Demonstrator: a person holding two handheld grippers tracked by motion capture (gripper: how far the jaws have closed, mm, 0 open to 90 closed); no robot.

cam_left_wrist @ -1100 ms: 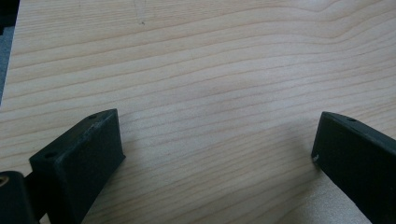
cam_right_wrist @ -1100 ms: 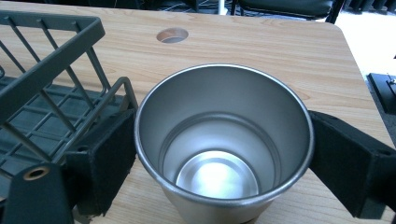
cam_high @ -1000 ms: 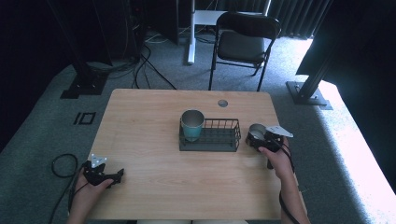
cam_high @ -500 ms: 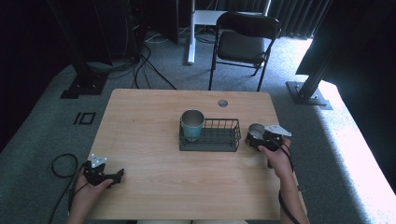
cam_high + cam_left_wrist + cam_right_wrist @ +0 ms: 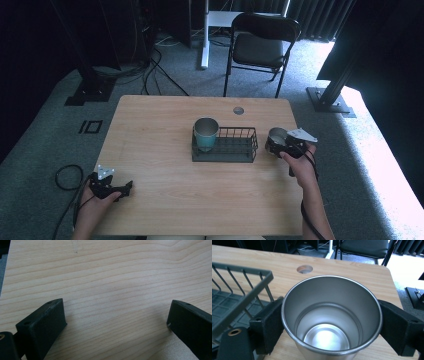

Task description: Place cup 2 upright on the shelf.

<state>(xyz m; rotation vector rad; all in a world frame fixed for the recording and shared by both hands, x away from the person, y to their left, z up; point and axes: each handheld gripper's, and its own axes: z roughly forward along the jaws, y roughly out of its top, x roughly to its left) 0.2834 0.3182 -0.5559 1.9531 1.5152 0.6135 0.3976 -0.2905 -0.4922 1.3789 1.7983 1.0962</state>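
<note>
A steel cup (image 5: 329,315) stands upright just right of the wire basket (image 5: 235,149), and my right gripper (image 5: 331,326) is shut on it, one black jaw pressed to each side. In the high view the steel cup (image 5: 276,134) and right gripper (image 5: 280,146) are near the table's right edge. Whether the cup's base touches the wood is hidden. A teal cup (image 5: 205,133) stands in the basket's left end. My left gripper (image 5: 126,189) rests at the front left of the table; its jaws (image 5: 116,320) are wide open over bare wood.
The wooden table (image 5: 160,130) has a round cable hole (image 5: 238,110) near its far edge, also seen in the right gripper view (image 5: 304,269). The basket's wire wall (image 5: 242,287) is close to my right gripper's left jaw. A black chair (image 5: 260,47) stands beyond the table.
</note>
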